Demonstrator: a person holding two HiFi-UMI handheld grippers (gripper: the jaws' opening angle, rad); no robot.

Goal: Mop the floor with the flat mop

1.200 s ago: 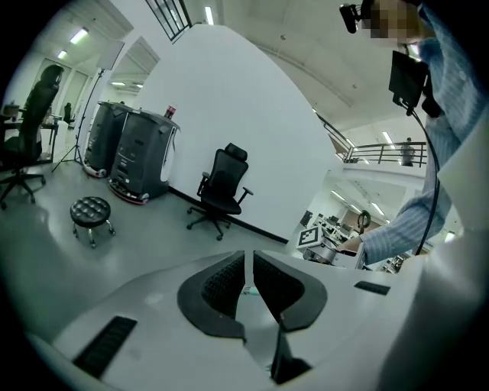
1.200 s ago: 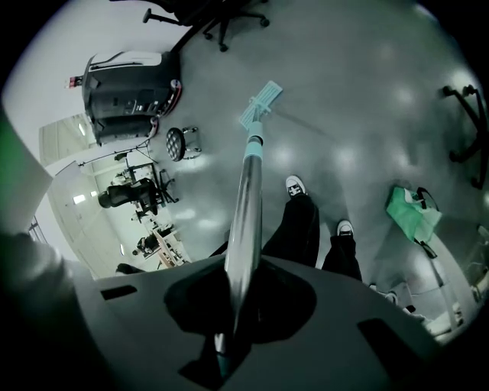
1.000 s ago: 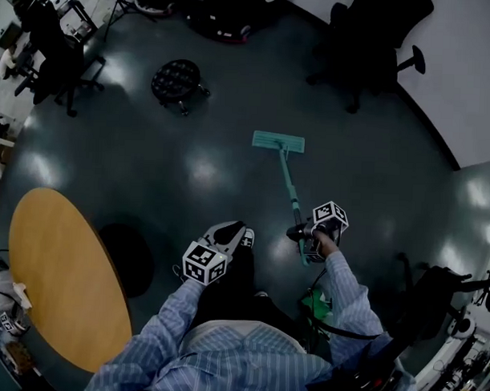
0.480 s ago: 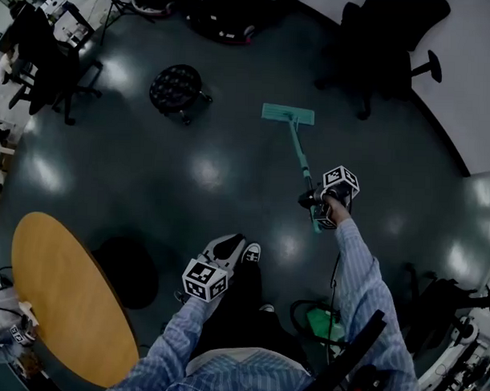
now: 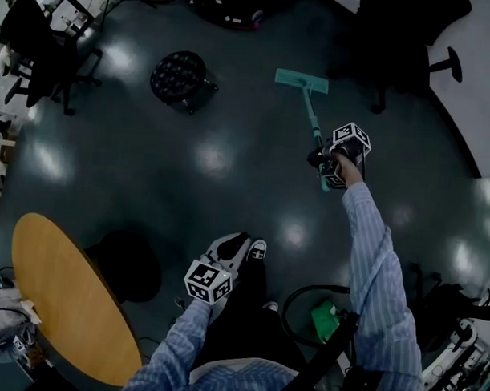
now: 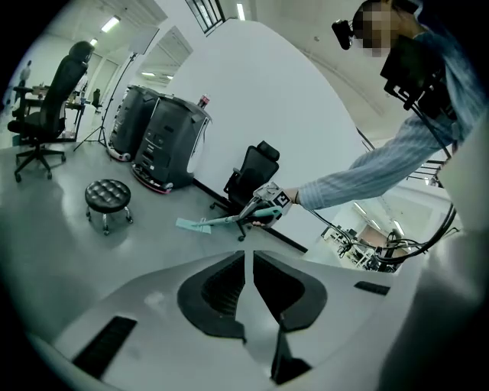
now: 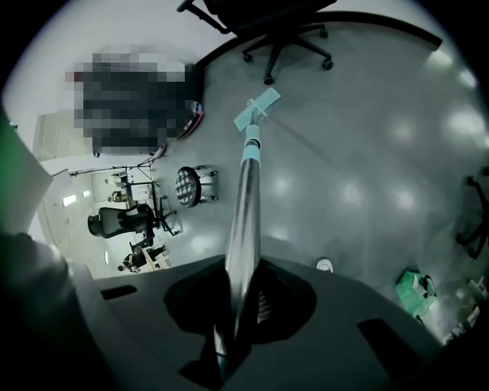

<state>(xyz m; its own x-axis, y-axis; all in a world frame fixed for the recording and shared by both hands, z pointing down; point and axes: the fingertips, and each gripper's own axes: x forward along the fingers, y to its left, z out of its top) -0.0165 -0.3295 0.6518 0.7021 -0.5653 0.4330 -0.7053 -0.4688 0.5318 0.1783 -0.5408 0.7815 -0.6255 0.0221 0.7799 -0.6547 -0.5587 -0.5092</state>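
The flat mop has a teal head [image 5: 301,81] flat on the dark floor, far from me, and a pole [image 5: 313,122] that runs back to my right gripper [image 5: 333,166]. That gripper is shut on the pole; in the right gripper view the silver pole [image 7: 246,221] passes between the jaws to the mop head [image 7: 257,108]. My left gripper [image 5: 227,258] hangs low by my legs, shut with nothing in it. In the left gripper view its jaws [image 6: 249,294] meet, and the mop [image 6: 200,224] and the right gripper [image 6: 269,206] show beyond.
A round black stool [image 5: 178,77] stands left of the mop head. An office chair [image 5: 403,32] is just behind the head, and more chairs [image 5: 41,51] stand far left. A round wooden table [image 5: 65,297] is at my left. A green item [image 5: 325,320] and cables lie by my feet.
My right arm has stretched forward and pushed the mop away from me, so the head slid farther up the floor towards the office chair. The left gripper stayed by my legs.
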